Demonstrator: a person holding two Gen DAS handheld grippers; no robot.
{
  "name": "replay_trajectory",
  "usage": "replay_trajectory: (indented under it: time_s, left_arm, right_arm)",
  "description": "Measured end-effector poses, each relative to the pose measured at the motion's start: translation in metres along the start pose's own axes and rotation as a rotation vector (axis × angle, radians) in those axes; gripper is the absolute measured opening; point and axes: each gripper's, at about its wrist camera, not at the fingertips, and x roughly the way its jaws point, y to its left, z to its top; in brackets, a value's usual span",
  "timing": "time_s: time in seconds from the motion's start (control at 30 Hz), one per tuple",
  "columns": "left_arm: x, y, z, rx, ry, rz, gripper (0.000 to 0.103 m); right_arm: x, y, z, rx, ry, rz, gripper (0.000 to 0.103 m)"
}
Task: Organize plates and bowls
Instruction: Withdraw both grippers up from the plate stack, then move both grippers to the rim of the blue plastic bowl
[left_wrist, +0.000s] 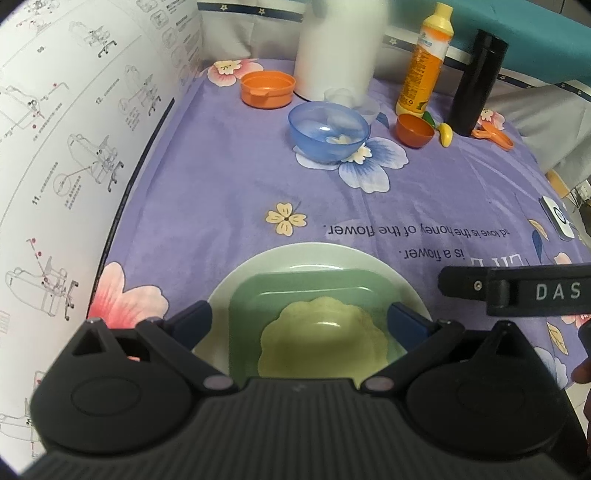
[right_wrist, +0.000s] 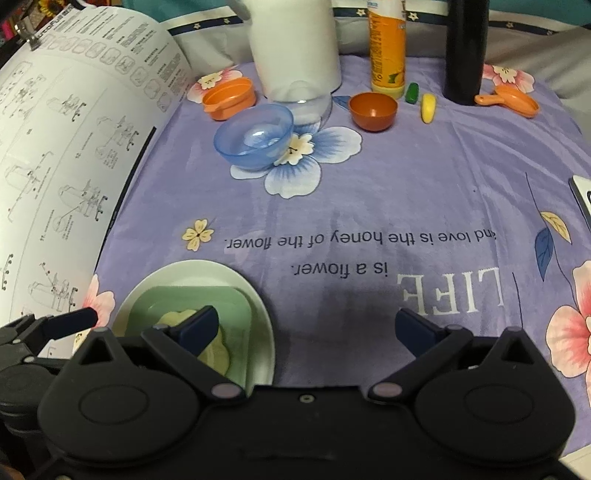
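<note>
A stack sits at the near left of the purple cloth: a pale round plate (left_wrist: 258, 264) (right_wrist: 236, 280), a green square plate (left_wrist: 255, 291) (right_wrist: 236, 306) on it, and a yellow flower-shaped dish (left_wrist: 325, 339) (right_wrist: 218, 350) on top. My left gripper (left_wrist: 299, 321) is open and empty, hovering over the stack. My right gripper (right_wrist: 308, 330) is open and empty, just right of the stack; its finger shows in the left wrist view (left_wrist: 517, 284). A blue bowl (left_wrist: 328, 131) (right_wrist: 255, 136), a clear bowl (right_wrist: 314, 107), an orange bowl (left_wrist: 267, 88) (right_wrist: 229, 98) and a small dark-orange bowl (left_wrist: 415, 131) (right_wrist: 373, 110) stand at the far side.
A large instruction sheet (left_wrist: 74, 147) (right_wrist: 66, 147) rises along the left edge. At the back stand a white cylinder (left_wrist: 336, 48), an orange bottle (left_wrist: 424, 62), a black flask (left_wrist: 476, 81), a yellow toy (right_wrist: 427, 108) and an orange scoop (right_wrist: 513, 101). A white device (left_wrist: 557, 218) lies at right.
</note>
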Motion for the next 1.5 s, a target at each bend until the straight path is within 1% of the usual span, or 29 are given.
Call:
replay_trajectory:
  time_s: [0.27, 0.47, 0.67, 0.73, 0.83, 0.97, 1.03, 1.17, 1.23, 1.3, 1.33, 1.37, 1.4, 1.43, 1.47, 1.5]
  left_arm:
    - [0.014, 0.008, 0.014, -0.025, 0.003, 0.009, 0.103]
    - [0.033, 0.012, 0.048, -0.029, -0.021, 0.046, 0.103]
    - [0.053, 0.009, 0.089, 0.002, -0.066, 0.089, 0.103]
    - [0.063, 0.008, 0.103, 0.009, -0.067, 0.097, 0.103]
    - [0.078, 0.006, 0.122, 0.008, -0.066, 0.104, 0.103]
    - [0.102, 0.003, 0.145, -0.010, -0.074, 0.123, 0.103]
    - [0.115, 0.001, 0.155, -0.022, -0.074, 0.126, 0.103]
    - [0.137, -0.004, 0.170, -0.039, -0.065, 0.112, 0.101]
    - [0.144, -0.006, 0.174, -0.044, -0.059, 0.104, 0.100]
    - [0.152, -0.006, 0.174, -0.059, -0.041, 0.091, 0.096]
    - [0.156, -0.006, 0.174, -0.068, -0.028, 0.084, 0.090]
    - [0.160, -0.006, 0.173, -0.079, -0.015, 0.070, 0.083]
    - [0.164, -0.006, 0.172, -0.088, -0.006, 0.057, 0.079]
    - [0.168, -0.006, 0.171, -0.094, 0.001, 0.047, 0.071]
    - [0.170, -0.006, 0.170, -0.096, 0.005, 0.043, 0.062]
    - [0.173, -0.007, 0.169, -0.096, 0.008, 0.037, 0.056]
  right_arm:
    - [0.015, -0.018, 0.007, 0.068, 0.030, 0.008, 0.103]
    - [0.026, -0.039, 0.026, 0.130, 0.022, 0.002, 0.103]
    - [0.042, -0.055, 0.061, 0.175, -0.003, 0.007, 0.103]
    - [0.049, -0.056, 0.074, 0.178, -0.008, 0.017, 0.103]
    - [0.062, -0.056, 0.097, 0.201, -0.022, 0.074, 0.103]
    - [0.080, -0.050, 0.121, 0.210, -0.034, 0.109, 0.103]
    - [0.089, -0.047, 0.131, 0.215, -0.037, 0.121, 0.097]
    - [0.111, -0.042, 0.153, 0.238, -0.029, 0.158, 0.092]
    - [0.119, -0.040, 0.161, 0.242, -0.032, 0.167, 0.086]
    - [0.131, -0.037, 0.168, 0.246, -0.010, 0.170, 0.076]
    - [0.138, -0.035, 0.170, 0.242, 0.001, 0.173, 0.070]
    - [0.143, -0.033, 0.171, 0.237, 0.010, 0.169, 0.066]
    - [0.148, -0.030, 0.171, 0.231, 0.016, 0.166, 0.058]
    - [0.152, -0.028, 0.171, 0.223, 0.020, 0.167, 0.048]
    - [0.156, -0.025, 0.171, 0.216, 0.025, 0.170, 0.042]
    - [0.160, -0.023, 0.171, 0.211, 0.031, 0.173, 0.036]
